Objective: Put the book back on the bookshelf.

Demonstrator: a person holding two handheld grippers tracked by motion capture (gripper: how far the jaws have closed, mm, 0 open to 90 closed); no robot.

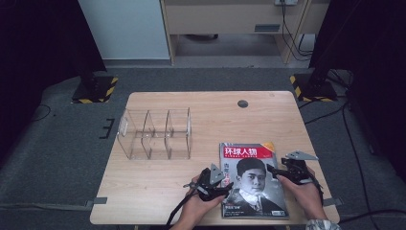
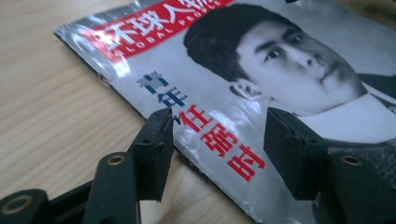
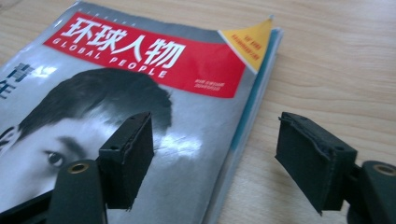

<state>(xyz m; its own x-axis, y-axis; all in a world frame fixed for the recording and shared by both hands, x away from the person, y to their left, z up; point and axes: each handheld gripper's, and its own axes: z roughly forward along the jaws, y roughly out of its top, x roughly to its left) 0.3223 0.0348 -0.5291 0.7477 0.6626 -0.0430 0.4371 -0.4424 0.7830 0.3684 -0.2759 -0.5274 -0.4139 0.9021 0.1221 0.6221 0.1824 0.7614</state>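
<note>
Scene: a person is working two hand-held grippers at a wooden counter (image 1: 158, 182), forearms coming in from 6 o'clock in the high view.

Magazine (image 1: 252, 179): lying flat and face up at about 5 o'clock on the counter, red title band toward 12 o'clock, bottom edge near the counter's front edge. The cover is glossy and catching glare, so it is probably slippery to pinch.

Organizer (image 1: 155, 134): a clear plastic divider rack is sitting at about 9 o'clock from the magazine, well apart, its slots empty. Judged to be where the magazine is heading.

Left gripper (image 1: 214, 184): resting at the magazine's left edge. In the left gripper view the jaws are standing apart, one over bare wood, the other over the cover, with the edge running between them; the pads are not pressing on anything.

Right gripper (image 1: 292, 170): sitting at the magazine's right edge, about 3 o'clock from the portrait. In the right gripper view its jaws are gaping wide, one above the cover, the other above the wood, gripping nothing.

Why so placed: both grippers are straddling opposite long edges, likely because a flat, floppy magazine needs lifting from two sides.

Step in hand: lining up for an edge grasp; lift not yet begun.

Risk: the jaws may be catching just the cover sheet, or sliding on the gloss.
</note>
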